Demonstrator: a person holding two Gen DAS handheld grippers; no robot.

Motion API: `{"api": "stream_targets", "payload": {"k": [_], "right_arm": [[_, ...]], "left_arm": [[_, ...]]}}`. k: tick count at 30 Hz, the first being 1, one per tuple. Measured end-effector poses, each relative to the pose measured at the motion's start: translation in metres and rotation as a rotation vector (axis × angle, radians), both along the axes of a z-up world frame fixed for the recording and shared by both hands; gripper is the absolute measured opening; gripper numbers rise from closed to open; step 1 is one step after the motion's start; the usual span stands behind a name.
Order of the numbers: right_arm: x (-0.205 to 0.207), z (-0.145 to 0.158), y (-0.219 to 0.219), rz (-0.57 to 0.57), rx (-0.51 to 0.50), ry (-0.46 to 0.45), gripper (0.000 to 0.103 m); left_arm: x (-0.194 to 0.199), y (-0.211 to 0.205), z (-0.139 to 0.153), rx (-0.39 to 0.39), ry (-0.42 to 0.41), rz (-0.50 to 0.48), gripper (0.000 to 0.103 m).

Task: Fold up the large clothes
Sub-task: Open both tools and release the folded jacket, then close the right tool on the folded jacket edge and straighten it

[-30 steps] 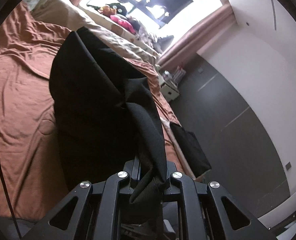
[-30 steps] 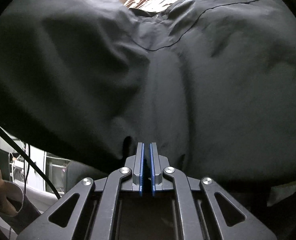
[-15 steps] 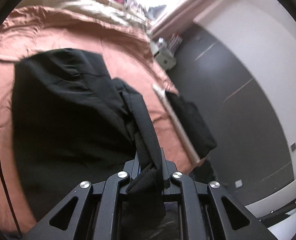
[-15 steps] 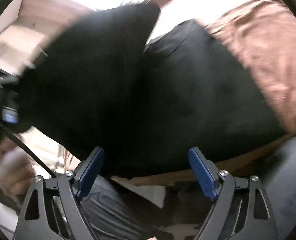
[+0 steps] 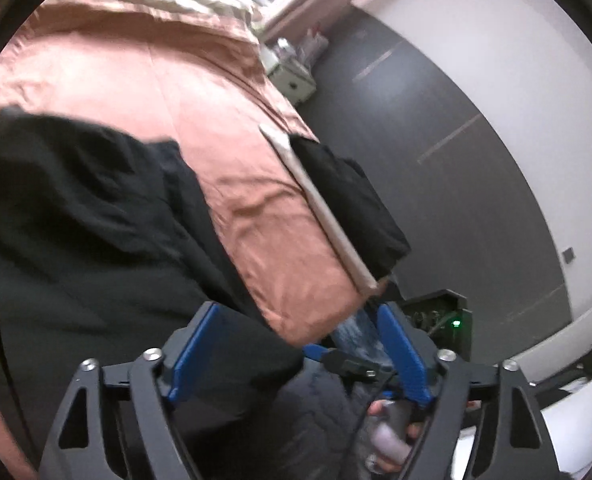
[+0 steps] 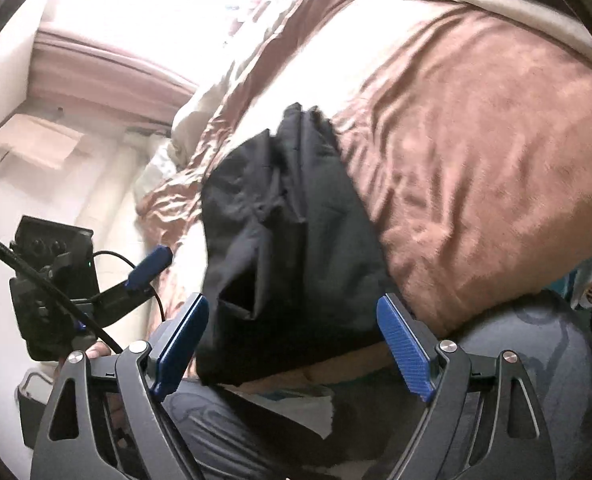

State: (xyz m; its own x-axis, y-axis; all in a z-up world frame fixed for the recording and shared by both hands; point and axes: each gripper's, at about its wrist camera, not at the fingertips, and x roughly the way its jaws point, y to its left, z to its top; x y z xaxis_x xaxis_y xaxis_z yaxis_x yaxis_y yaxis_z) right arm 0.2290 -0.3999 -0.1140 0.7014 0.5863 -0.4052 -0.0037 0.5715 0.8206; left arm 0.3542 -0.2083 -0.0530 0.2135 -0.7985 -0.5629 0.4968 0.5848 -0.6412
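Garment [image 6: 296,248]: black, lying on the bed [image 6: 475,180], near edge, long axis near to far
Left gripper [image 5: 299,354]: just opened, released; cloth between jaws, unpressed
Right gripper [image 6: 292,348]: spread wide, empty; garment's near hem directly ahead, closest

Both tongs, left [image 5: 297,354] and right [image 6: 294,346], are black angular frames with silver screws and ribbed blue pads [image 6: 405,350]; a black cable [image 6: 48,286] trails at left.
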Motion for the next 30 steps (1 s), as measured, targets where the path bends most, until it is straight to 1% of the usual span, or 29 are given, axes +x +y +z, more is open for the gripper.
{"api": "stream_targets", "payload": {"k": [2,5,9,12,13,14,15,16,17,20,23,27,30], "right_arm": [[0.001,0.006,0.005,0.025,-0.006,-0.015,0.085],[0.011,0.004,0.016,0.064,-0.001,-0.024,0.085],[0.024,0.002,0.036,0.1,-0.019,-0.02,0.085],[0.035,0.0,0.05,0.122,-0.039,-0.028,0.085],[0.041,-0.002,0.055,0.119,-0.061,-0.031,0.082],[0.043,-0.004,0.057,0.104,-0.081,-0.023,0.058],[0.046,-0.005,0.059,0.092,-0.102,-0.014,0.041],[0.048,-0.006,0.061,0.089,-0.112,-0.012,0.026],[0.049,-0.006,0.061,0.08,-0.115,-0.018,0.022],[0.045,-0.003,0.058,0.063,-0.115,-0.052,0.016],[0.041,-0.01,0.051,0.04,-0.087,-0.047,0.014],[0.031,-0.022,0.039,0.006,-0.065,-0.032,0.013],[0.025,-0.027,0.03,-0.011,-0.049,-0.024,0.012]], "left_arm": [[0.001,0.019,0.004,0.037,-0.028,0.058,0.084],[0.0,0.052,0.001,0.067,-0.02,0.144,0.084],[0.004,0.104,-0.014,0.162,0.0,0.302,0.084],[0.004,0.124,-0.031,0.227,0.028,0.375,0.084],[0.004,0.127,-0.037,0.251,0.035,0.401,0.084],[0.004,0.134,-0.045,0.271,0.05,0.42,0.084],[0.004,0.138,-0.053,0.281,0.071,0.429,0.084],[0.003,0.142,-0.061,0.285,0.09,0.433,0.084],[0.002,0.143,-0.068,0.287,0.103,0.434,0.084],[-0.004,0.136,-0.084,0.315,0.126,0.411,0.084],[-0.005,0.121,-0.094,0.332,0.137,0.375,0.084],[-0.01,0.105,-0.095,0.323,0.123,0.331,0.083],[-0.011,0.09,-0.092,0.33,0.107,0.301,0.078]]}}
